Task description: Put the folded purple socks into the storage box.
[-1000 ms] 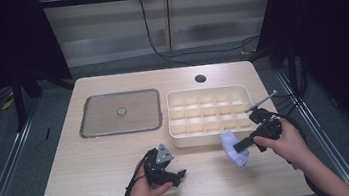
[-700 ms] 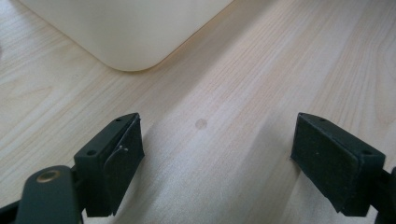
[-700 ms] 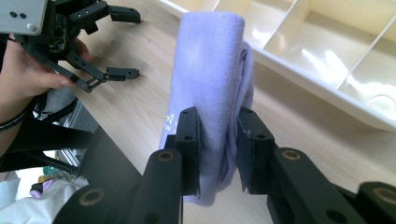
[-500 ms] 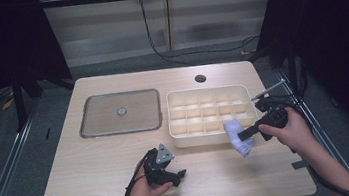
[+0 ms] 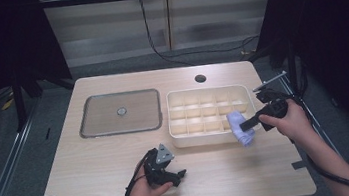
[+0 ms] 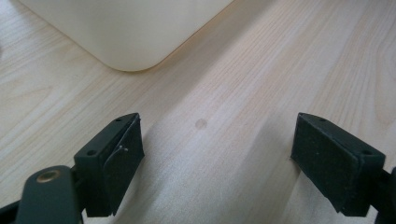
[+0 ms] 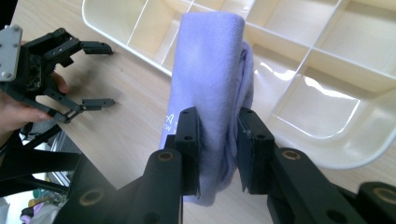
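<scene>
My right gripper [image 5: 246, 124] is shut on a folded lilac cloth [image 5: 240, 127], which hangs over the front right edge of the cream divided tray [image 5: 182, 140]. In the right gripper view the cloth [image 7: 210, 88] is squeezed between both black pads, above the tray's compartments [image 7: 327, 56]. My left gripper [image 5: 178, 175] rests on the table in front of the tray, jaws wide open with bare wood between them [image 6: 217, 154]. The left gripper [image 7: 100, 74] also appears open in the right gripper view. The tray's corner [image 6: 126, 42] lies ahead of the left jaws.
A grey square lid with a centre knob [image 5: 120, 112] lies flat at the table's left. A round cable hole [image 5: 200, 78] sits near the far edge. Dark stands and cables flank the table [image 5: 95, 168] on both sides.
The right hand has carried the lilac cloth right and away from the person, up over the tray's front right corner. The left gripper has stayed put.
</scene>
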Available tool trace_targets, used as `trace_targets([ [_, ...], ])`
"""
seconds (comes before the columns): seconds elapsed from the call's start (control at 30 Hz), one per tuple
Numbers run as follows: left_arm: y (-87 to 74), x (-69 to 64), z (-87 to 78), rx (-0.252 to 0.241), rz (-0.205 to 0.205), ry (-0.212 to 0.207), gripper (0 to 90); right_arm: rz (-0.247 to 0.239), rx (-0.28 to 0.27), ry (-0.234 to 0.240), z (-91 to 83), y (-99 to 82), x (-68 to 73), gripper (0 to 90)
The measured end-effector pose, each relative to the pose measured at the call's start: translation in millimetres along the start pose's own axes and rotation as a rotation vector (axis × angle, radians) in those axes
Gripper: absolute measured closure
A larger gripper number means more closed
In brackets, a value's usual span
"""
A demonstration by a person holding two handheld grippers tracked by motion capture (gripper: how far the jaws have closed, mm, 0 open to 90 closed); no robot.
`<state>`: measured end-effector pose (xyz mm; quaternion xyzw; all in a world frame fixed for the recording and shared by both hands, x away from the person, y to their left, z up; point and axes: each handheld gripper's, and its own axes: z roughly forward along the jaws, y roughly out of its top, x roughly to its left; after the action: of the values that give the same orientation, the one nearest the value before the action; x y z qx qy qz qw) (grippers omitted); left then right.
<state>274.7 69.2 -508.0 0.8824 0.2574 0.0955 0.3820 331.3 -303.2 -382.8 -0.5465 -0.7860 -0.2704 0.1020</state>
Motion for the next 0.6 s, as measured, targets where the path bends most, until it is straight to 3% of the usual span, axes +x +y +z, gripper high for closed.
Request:
trace_targets([
  [0.27,-0.1,0.0,0.1,-0.002,-0.001,-0.001,16.1,0.032,-0.013,-0.009,-2.6,8.4,-6.9,72.8],
  [0.6,-0.1,0.0,0.1,-0.002,-0.001,-0.001,16.1,0.03,-0.001,-0.031,1.4,17.5,-14.0,72.6],
])
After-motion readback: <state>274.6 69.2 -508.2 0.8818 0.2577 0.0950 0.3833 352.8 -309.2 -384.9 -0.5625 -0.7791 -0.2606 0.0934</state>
